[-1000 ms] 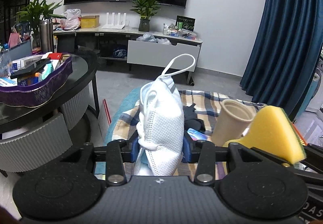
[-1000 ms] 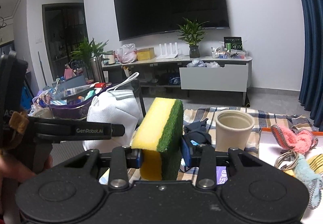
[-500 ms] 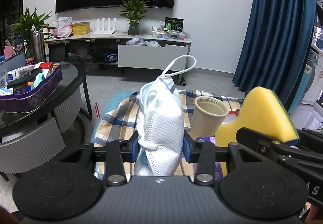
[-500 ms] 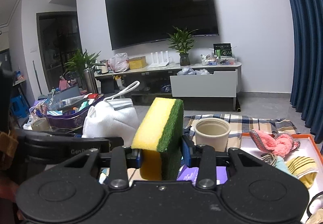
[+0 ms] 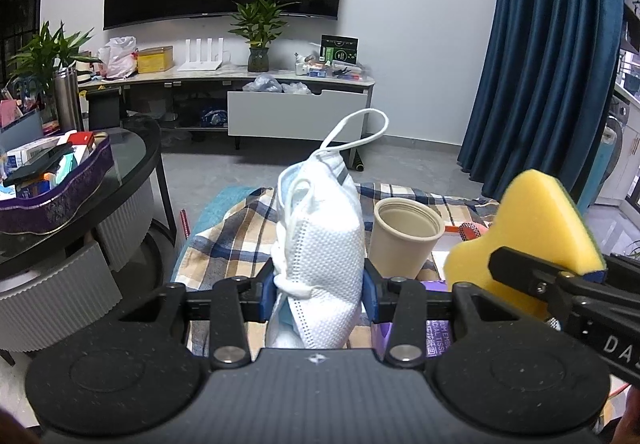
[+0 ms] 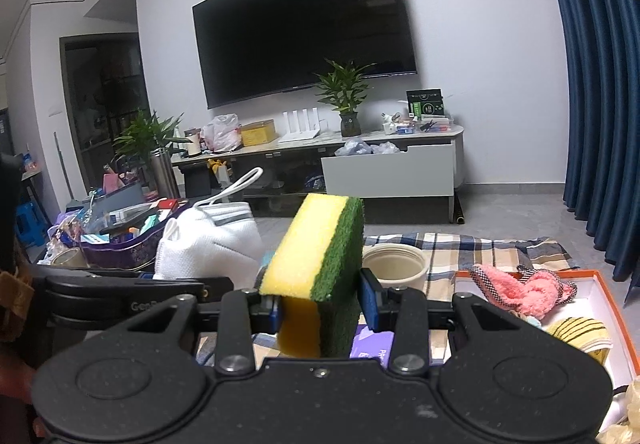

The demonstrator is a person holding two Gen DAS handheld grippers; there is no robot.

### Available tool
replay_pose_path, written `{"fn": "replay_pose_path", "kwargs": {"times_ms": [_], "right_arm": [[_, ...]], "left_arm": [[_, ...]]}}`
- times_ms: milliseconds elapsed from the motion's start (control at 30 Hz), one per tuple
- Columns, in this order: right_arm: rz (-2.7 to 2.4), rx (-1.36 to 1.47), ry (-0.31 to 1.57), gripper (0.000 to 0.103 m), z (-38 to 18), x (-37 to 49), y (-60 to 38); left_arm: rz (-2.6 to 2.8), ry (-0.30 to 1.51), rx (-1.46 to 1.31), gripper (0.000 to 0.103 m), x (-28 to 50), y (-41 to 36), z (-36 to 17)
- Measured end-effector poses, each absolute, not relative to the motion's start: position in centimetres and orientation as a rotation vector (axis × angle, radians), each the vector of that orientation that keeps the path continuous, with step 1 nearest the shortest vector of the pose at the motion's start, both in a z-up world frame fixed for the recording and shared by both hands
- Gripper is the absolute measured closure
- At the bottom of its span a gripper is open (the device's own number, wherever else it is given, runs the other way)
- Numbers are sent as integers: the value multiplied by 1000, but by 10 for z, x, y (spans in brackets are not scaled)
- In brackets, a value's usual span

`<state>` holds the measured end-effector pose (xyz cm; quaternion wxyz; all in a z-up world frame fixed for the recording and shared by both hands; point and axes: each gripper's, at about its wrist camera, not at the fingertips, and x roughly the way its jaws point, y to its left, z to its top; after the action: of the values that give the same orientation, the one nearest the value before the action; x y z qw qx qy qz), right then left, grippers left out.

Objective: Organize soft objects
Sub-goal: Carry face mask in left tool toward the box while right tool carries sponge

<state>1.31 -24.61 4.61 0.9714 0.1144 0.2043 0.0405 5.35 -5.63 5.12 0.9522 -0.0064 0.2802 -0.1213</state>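
My left gripper [image 5: 318, 294] is shut on a white face mask [image 5: 324, 264], which stands upright between the blue pads with its ear loop sticking up. My right gripper [image 6: 318, 306] is shut on a yellow and green sponge [image 6: 316, 256], held upright. Each view shows the other load: the sponge [image 5: 532, 228] at the right of the left wrist view, the mask [image 6: 208, 248] at the left of the right wrist view. An orange-rimmed white tray [image 6: 600, 280] at the right holds a pink fluffy cloth [image 6: 524, 290] and a yellow striped cloth [image 6: 580, 336].
A beige paper cup [image 5: 404, 240] stands on the plaid cloth [image 5: 236, 228] just beyond both grippers, with a purple tissue pack [image 6: 372, 344] below. A dark glass round table [image 5: 132, 152] with a purple basket [image 5: 64, 200] of clutter is at the left. A TV cabinet [image 5: 296, 116] lines the far wall.
Both grippers have lifted slightly and shifted with their loads still held; the cup, plaid cloth and tray now sit lower and further right in view. The grips are unchanged.
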Motion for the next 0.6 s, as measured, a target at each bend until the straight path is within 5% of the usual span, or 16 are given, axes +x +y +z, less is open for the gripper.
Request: {"fn": "replay_pose_path", "kwargs": {"times_ms": [600], "right_arm": [[46, 252, 399, 57, 48, 10, -265]], "left_arm": [[-287, 564, 6, 61, 50, -81, 54]]}}
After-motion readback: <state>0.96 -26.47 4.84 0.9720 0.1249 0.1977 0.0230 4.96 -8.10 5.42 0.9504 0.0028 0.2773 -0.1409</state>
